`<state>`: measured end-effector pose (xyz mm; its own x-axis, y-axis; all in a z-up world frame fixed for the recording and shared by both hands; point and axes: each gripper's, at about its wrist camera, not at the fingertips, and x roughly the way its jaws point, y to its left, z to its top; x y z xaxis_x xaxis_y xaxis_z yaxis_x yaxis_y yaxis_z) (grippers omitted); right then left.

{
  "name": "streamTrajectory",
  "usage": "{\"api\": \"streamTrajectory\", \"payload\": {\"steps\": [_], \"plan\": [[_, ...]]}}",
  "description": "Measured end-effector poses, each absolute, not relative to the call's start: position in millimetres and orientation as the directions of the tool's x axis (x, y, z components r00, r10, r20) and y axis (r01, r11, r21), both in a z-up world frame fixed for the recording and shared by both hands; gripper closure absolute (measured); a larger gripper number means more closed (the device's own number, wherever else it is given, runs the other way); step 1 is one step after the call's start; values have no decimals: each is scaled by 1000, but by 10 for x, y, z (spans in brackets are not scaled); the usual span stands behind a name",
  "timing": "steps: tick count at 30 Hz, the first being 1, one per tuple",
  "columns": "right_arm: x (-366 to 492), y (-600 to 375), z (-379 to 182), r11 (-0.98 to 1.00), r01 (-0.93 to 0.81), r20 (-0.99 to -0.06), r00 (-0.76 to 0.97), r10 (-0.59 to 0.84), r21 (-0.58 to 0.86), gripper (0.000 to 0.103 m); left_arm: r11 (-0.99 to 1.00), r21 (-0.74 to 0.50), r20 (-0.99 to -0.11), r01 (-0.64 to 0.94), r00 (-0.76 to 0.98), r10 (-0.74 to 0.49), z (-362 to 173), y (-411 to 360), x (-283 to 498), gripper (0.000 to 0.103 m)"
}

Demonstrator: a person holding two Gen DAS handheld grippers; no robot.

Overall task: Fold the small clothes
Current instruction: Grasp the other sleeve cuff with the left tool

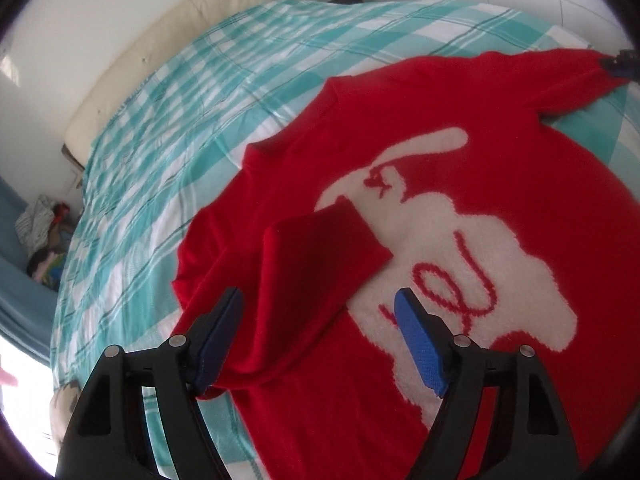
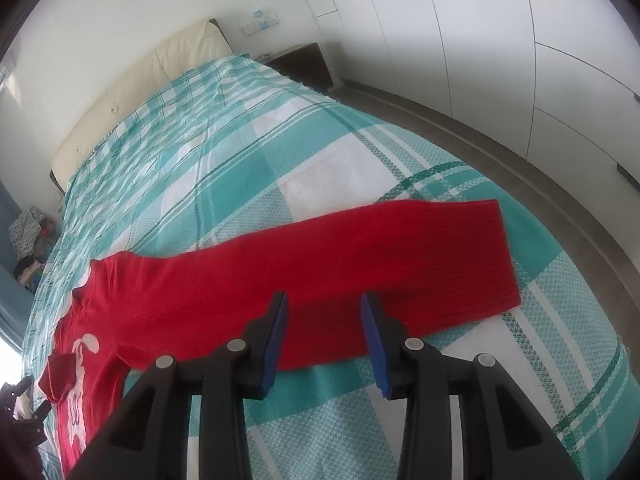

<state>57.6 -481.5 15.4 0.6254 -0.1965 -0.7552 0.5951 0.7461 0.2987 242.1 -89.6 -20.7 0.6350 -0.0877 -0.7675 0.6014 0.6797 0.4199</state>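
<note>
Red knit sweater with white motif (image 1: pixel 460 208) is spread on the teal-checked bedspread (image 1: pixel 168 128), centre-right. One sleeve (image 1: pixel 320 248) is folded in; the other sleeve (image 2: pixel 360 256) is left. Left gripper (image 1: pixel 320 312) and right gripper (image 2: pixel 324 320) are held wide, empty.

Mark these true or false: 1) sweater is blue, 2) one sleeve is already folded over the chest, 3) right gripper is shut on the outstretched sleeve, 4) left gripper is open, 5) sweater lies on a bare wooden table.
1) False. The sweater is red with a white figure on the front.
2) True. The folded sleeve lies across the chest, its cuff on the white figure.
3) False. The right gripper is open above the outstretched sleeve, jaws apart and holding nothing.
4) True. The left gripper is open over the folded sleeve.
5) False. It lies on a bed with a teal and white checked cover.
</note>
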Motion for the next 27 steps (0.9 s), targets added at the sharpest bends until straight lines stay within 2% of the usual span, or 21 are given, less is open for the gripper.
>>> {"api": "streamTrajectory", "payload": {"steps": [1, 3, 6, 10, 11, 12, 15, 18, 20, 24, 27], "plan": [[582, -4815, 155, 747, 592, -754, 628, -193, 301, 65, 672, 420, -775, 610, 626, -83, -272, -919, 2447, 27], [592, -4818, 156, 747, 588, -753, 631, -186, 309, 65, 653, 421, -794, 629, 604, -70, -385, -974, 2504, 38], [612, -4819, 147, 747, 582, -753, 636, -172, 321, 65, 615, 435, -801, 658, 594, -69, -503, -1051, 2547, 47], [626, -4800, 155, 750, 579, -752, 636, -171, 319, 65, 626, 372, -829, 685, 549, -109, -527, -1062, 2657, 60], [629, -4806, 156, 750, 579, -752, 637, -172, 319, 65, 641, 341, -841, 688, 528, -119, -523, -1048, 2697, 74], [633, -4807, 158, 749, 580, -751, 637, -171, 321, 65, 659, 316, -850, 683, 512, -123, -519, -1029, 2730, 100], [644, -4809, 147, 747, 580, -754, 635, -166, 324, 65, 736, 230, -849, 637, 501, -168, -374, -897, 2768, 100], [637, -4804, 142, 747, 578, -754, 637, -161, 329, 65, 860, 45, -798, 508, 536, -275, 23, -387, 2843, 100], [629, -4799, 156, 750, 574, -751, 640, -162, 328, 65, 929, -96, -742, 358, 596, -307, 306, 189, 2870, 100], [627, -4811, 174, 749, 571, -743, 649, -161, 336, 65, 951, -310, -685, -24, 699, -205, 546, 1548, 2828, 100], [636, -4812, 176, 751, 570, -744, 648, -161, 334, 64, 916, -302, -718, -265, 695, -36, 416, 2365, 2743, 100]]}}
